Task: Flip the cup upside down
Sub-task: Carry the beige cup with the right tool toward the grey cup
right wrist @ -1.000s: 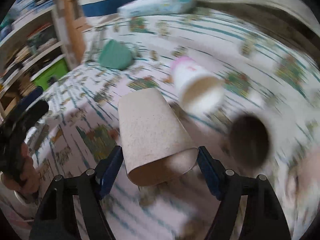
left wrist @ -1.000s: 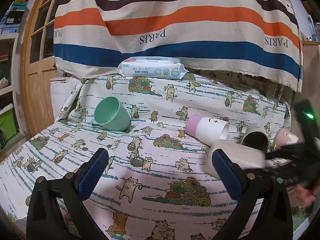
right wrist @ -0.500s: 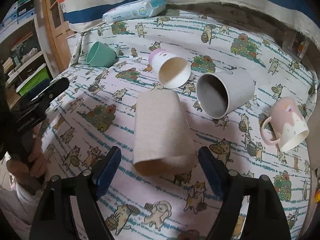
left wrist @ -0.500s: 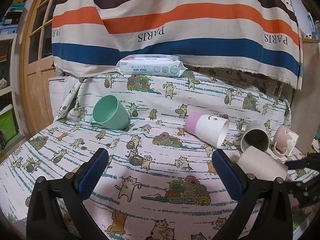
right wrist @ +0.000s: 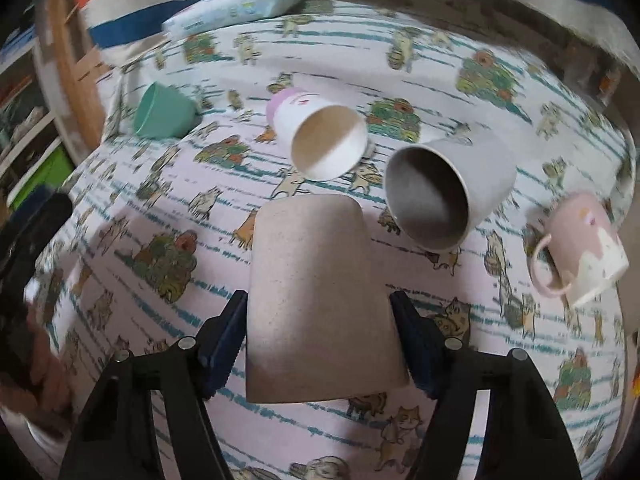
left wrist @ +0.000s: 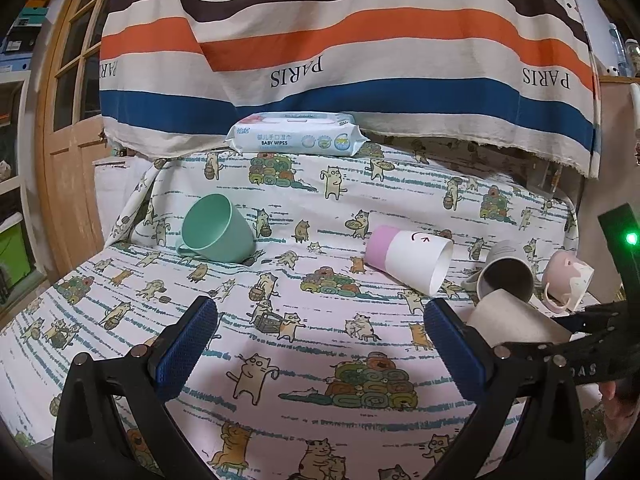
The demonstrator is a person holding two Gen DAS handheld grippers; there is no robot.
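Observation:
My right gripper [right wrist: 318,336] is shut on a beige speckled cup [right wrist: 316,292], its blue pads pressed on both sides near the rim. The cup's closed base points away from the camera and its mouth is toward me. The same cup [left wrist: 512,320] shows at the right of the left wrist view, held by the black right gripper, close to the cat-print cloth [left wrist: 304,320]. My left gripper [left wrist: 320,352] is open and empty above the cloth's front middle.
On their sides lie a green mug [left wrist: 216,232], a pink-and-white paper cup [left wrist: 408,256], a grey cup [right wrist: 444,188] and a pink mug [right wrist: 580,248]. A baby wipes pack [left wrist: 296,138] sits at the back under a striped hanging cloth [left wrist: 340,40].
The right gripper has carried the beige cup right and down toward the cloth beside the grey cup, tilting the base further away. The left gripper stayed put.

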